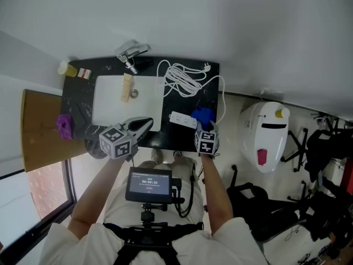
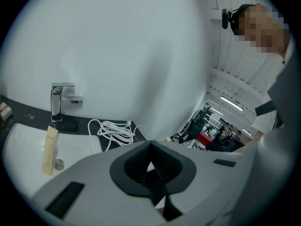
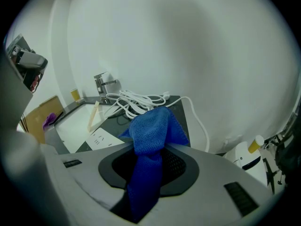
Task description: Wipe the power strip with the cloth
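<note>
Power strip (image 1: 182,120) lies flat between the two claws, just left of the right claw (image 1: 205,126) and to the right of the left claw (image 1: 144,125).

Desk (image 1: 212,75): dark top. Both claws sit at its near edge, so the strip is close to that edge too.

Sink (image 1: 110,106): white basin ahead of the left claw, and the strip's left end is just beside its rim.

Cable (image 1: 182,79): loose white coil ahead of the right claw, with one strand looping round to that claw's right.

Cloth (image 3: 153,131): blue, bunched and pinched in the right claw (image 3: 150,164), with a wad standing out past the tips. It is at the strip's (image 3: 101,138) right end; contact with the strip cannot be told.

Left claw (image 2: 151,166): pads pressed together, nothing between them, not on the strip.

Risks, as judged:
- Nothing braces the strip. A sideways wipe would likely shove it toward the basin, and a pull toward the claw could take it off the near edge.
- The cloth is held by a narrow fold, so drag could pull it out of the pads.
- If the wad folds back, the hard tips could scrape the sockets.
- The cable strand beside the right claw could snag it and tug the strip askew.
</note>
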A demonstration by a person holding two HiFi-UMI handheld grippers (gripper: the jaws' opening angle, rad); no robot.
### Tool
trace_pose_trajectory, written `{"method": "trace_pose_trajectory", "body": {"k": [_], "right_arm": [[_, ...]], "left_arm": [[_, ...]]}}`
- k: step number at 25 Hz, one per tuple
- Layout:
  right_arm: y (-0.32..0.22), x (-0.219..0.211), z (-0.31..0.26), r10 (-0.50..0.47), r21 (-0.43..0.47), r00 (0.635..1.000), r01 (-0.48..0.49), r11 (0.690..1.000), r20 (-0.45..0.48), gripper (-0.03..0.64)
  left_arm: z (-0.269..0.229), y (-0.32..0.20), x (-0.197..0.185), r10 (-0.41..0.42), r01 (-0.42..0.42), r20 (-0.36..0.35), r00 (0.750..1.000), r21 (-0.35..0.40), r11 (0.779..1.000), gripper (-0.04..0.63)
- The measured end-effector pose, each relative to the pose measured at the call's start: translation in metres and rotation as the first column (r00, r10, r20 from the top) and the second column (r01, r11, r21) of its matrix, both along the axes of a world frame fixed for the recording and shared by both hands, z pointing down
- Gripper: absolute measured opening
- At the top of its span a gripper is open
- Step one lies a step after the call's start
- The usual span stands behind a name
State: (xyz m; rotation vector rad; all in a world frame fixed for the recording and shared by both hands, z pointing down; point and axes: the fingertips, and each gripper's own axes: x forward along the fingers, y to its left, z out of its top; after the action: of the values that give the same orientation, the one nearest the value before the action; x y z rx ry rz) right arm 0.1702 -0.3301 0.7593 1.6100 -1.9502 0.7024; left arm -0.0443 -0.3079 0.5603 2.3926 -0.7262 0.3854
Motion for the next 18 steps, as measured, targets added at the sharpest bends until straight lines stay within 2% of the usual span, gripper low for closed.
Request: {"method": "trace_pose_trajectory", "body": {"k": [18], "right_arm": [[0.011, 0.032, 0.002, 0.047, 0.012, 0.999, -0.047, 0.999, -0.026, 0.097]], "left_arm": [[0.009, 0.011, 0.002, -0.010, 0.010, -0.008, 1.000, -0.005, 1.000, 0.006]]}}
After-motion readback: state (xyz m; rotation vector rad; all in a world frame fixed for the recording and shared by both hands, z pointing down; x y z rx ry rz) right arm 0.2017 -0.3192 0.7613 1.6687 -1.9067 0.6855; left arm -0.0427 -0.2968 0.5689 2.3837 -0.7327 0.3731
